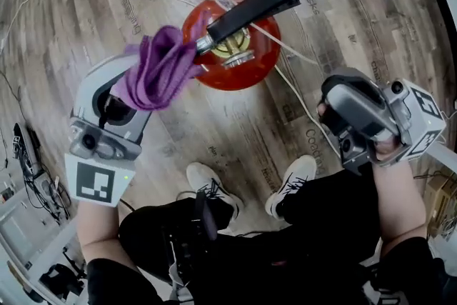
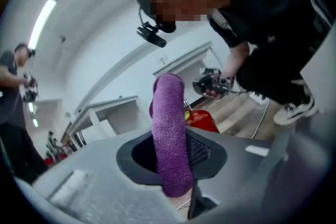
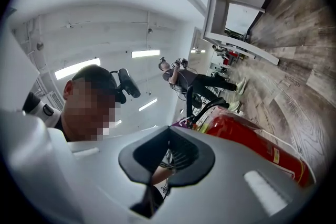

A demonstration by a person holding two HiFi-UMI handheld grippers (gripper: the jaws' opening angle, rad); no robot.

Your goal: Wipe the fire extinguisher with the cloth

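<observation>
Extinguisher: red metal fire extinguisher [image 1: 235, 68], upright on the brown wood-plank floor [image 1: 343, 18], seen from almost straight above. It is ahead of the person's white sneakers [image 1: 208, 183], nearer the left gripper than the right.
Handle: long black lever handle [image 1: 264, 0] slants up and to the right from the metal valve at the extinguisher's top.
Cloth: purple terry cloth [image 1: 158, 69], bunched in long folds. Its far end reaches the extinguisher's top, at the valve below the handle's base. Whether it presses on the red shell, the head view does not settle.
Left gripper: grey plastic left gripper [image 2: 173, 160], pinching the cloth. In its own view the folded cloth runs up through the dark jaw opening, clamped between the jaws, with the red shell just behind.
Right gripper: grey plastic right gripper [image 3: 167, 159], jaws pressed together with nothing between them. It is held well apart from the extinguisher, off to its right. Its view shows the red cylinder lying across the lower right.
Cable: thin white cable [image 1: 300, 100] runs over the floor past the extinguisher's right side.
</observation>
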